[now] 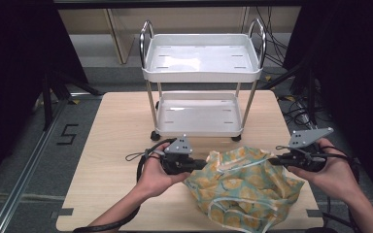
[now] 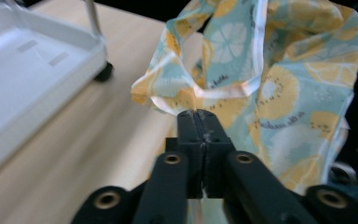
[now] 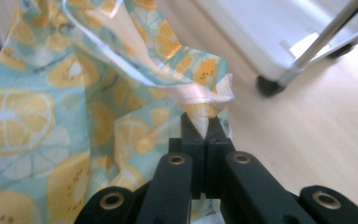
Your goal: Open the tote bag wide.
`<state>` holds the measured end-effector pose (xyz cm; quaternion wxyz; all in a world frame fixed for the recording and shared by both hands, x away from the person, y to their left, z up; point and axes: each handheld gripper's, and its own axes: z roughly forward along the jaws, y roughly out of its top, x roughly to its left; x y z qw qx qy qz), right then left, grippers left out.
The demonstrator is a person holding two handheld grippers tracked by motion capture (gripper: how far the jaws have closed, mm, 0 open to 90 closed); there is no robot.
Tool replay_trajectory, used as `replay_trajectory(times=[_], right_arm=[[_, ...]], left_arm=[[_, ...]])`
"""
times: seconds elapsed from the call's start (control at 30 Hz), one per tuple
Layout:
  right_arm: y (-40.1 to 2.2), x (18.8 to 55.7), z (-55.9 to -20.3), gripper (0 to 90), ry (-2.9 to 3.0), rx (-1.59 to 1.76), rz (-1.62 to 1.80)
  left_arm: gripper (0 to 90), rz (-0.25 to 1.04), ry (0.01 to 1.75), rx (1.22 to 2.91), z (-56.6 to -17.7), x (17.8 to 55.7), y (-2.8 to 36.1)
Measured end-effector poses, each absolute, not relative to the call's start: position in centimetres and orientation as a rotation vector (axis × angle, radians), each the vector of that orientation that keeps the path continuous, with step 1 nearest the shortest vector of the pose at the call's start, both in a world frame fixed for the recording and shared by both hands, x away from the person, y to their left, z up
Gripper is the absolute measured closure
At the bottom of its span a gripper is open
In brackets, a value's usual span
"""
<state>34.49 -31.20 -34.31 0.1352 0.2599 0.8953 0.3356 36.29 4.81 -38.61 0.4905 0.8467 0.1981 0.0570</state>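
Observation:
A pale blue cloth printed with lemon and kiwi slices (image 1: 243,187) lies bunched on the front right of the wooden table (image 1: 116,141). My left gripper (image 1: 205,164) is at the cloth's left edge, jaws shut on the white hem of the cloth (image 2: 223,91). My right gripper (image 1: 273,160) is at the cloth's upper right corner, jaws pinched on the hem of the cloth (image 3: 200,100). Between the two grippers the cloth sags onto the table. In the left gripper view my gripper (image 2: 197,114) points at the fabric; in the right gripper view my gripper (image 3: 199,122) does too.
A white two-shelf trolley (image 1: 201,73) with chrome legs and small black wheels stands on the far half of the table, just behind the cloth. Its lower tray (image 2: 23,70) lies close to my left gripper. Cables run on the floor at the right.

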Motion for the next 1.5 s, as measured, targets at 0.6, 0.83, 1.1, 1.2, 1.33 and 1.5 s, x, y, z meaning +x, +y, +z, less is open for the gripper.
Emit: replay_trajectory(times=[0.6,0.83,1.1,1.2,1.33,1.5], right_arm=[[-30.1,35.0,-34.1,90.0,2.623,0.708,0.970],[-30.9,34.1,-32.9,59.3,2.520,0.628,0.983],[-28.7,31.5,-32.4,58.5,2.633,0.488,1.080],[-26.2,30.9,-35.3,51.6,2.808,0.472,1.005],[-24.8,31.6,-38.2,47.1,2.880,0.525,0.935],[-23.9,32.0,-39.7,78.6,2.949,0.491,0.847]], left_arm=[[70.9,0.154,0.192,2.255,-39.5,37.2,-4.4],[89.1,0.050,0.326,2.254,-39.8,37.9,-4.8],[89.2,0.041,0.380,2.255,-39.7,38.1,-5.3],[89.2,0.031,0.377,2.262,-39.9,38.0,-5.5],[89.2,0.020,0.361,2.270,-40.1,37.9,-5.9],[89.2,0.026,0.393,2.271,-40.2,38.4,-6.2]])
